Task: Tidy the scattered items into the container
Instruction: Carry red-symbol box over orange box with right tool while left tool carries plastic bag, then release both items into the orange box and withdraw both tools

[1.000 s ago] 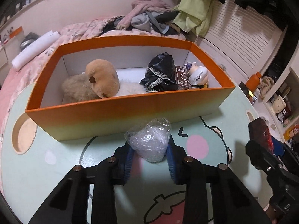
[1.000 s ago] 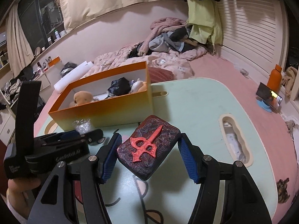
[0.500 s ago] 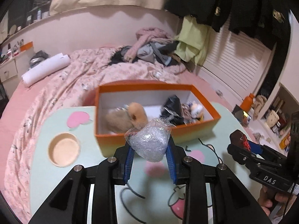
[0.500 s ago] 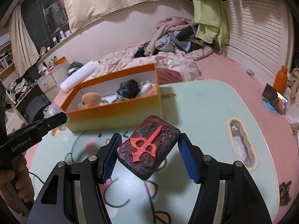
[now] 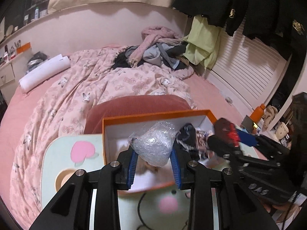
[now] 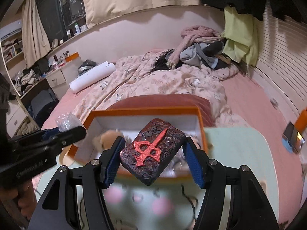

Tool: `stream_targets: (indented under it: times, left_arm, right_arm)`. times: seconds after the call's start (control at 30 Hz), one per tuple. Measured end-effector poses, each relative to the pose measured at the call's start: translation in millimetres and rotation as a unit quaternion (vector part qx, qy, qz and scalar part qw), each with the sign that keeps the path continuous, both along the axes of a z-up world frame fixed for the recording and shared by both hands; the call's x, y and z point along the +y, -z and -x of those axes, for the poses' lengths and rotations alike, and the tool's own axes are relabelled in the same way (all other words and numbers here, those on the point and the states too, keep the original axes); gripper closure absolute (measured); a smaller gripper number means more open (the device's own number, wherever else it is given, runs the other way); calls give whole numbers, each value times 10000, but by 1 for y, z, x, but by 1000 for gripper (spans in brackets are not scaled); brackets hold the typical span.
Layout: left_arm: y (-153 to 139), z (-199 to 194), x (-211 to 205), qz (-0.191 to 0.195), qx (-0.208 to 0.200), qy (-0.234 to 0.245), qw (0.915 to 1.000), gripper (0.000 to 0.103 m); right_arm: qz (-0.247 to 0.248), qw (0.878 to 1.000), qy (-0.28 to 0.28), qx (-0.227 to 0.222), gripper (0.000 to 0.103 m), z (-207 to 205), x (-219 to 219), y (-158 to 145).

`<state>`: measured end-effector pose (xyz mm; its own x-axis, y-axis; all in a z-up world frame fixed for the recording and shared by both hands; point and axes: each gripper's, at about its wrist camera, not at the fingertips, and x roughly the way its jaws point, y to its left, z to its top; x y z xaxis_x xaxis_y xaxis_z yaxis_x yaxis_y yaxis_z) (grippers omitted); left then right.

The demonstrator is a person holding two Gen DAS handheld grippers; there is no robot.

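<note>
Two loaded grippers above an orange box on a pale green table.

Obscured: the orange box (image 5: 155,115) has its near wall blurred in both views and its floor largely masked by the held items; contents read only as a tan plush toy (image 6: 107,137), smeared, and a dark frilled bundle (image 5: 187,134). The pale green table (image 6: 236,149) has blurred printed pink patches. Left gripper (image 5: 154,160): tilted downward over the box's left half, blue pads closed narrow on a crumpled clear plastic wad (image 5: 153,143). Right gripper (image 6: 153,160): tilted downward above the near wall, jaws set wider, clamping a dark embossed case with a red emblem (image 6: 152,151) by two opposite edges, held skewed. A hand (image 6: 23,195) grips the left tool's handle, partly cut off at the frame edge.
</note>
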<state>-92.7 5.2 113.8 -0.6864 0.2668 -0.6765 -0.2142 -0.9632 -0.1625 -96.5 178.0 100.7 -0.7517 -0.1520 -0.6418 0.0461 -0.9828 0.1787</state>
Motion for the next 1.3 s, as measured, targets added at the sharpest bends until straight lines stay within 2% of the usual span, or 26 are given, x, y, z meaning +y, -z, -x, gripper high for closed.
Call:
stream_targets:
  times: [0.2, 0.27, 0.3, 0.33, 0.43, 0.47, 0.5, 0.77, 0.9, 0.97, 1.03, 1.13, 1.23, 1.3]
  left_arm:
    - [18, 32, 7, 352, -233, -95, 9991, 72]
    - [23, 35, 11, 362, -274, -75, 9989, 71]
    - [25, 36, 12, 328, -296, -68, 9990, 62]
    - [27, 36, 12, 288, -334, -82, 9990, 49]
    - [28, 32, 6, 161, -242, -195, 9994, 27]
    - [27, 29, 4, 101, -195, -219, 9995, 24]
    - [26, 27, 2, 61, -160, -249, 9995, 21]
    - [14, -11, -2, -11, -79, -232, 9997, 19]
    - [16, -44, -7, -170, -49, -231, 9996, 10]
    - [25, -59, -9, -196, -79, -391, 9990, 9]
    - [38, -70, -7, -107, -185, -490, 9986, 9]
    - [59, -81, 2, 153, -377, -528, 9978, 9]
    - [81, -88, 15, 370, -572, -370, 9970, 9]
    - [93, -90, 19, 535, -699, -445, 9951, 9]
  right_arm:
    - [-200, 9995, 93, -246, 40, 44, -7, 13]
    - [-259, 9991, 97, -309, 40, 53, -7, 17]
    - [-271, 9990, 80, -340, 40, 57, -6, 19]
    - [-299, 9988, 89, -381, 40, 60, -6, 21]
    - [-390, 9980, 364, -347, 29, 59, 0, 24]
    - [-361, 9981, 397, -313, 23, 57, 3, 24]
    - [-295, 9982, 439, -267, 22, 54, 6, 23]
    - [-158, 9981, 482, -359, 22, 31, 12, 17]
    - [-159, 9986, 456, -207, 22, -1, 10, 13]
    - [-185, 9986, 495, -61, 22, -23, 8, 13]
    - [-80, 9988, 462, -107, 22, -42, 7, 20]
    - [41, 9981, 458, -419, 22, -63, 6, 41]
    - [-90, 9962, 497, -715, 22, -76, 2, 62]
    - [-254, 9942, 587, -862, 22, -83, 2, 74]
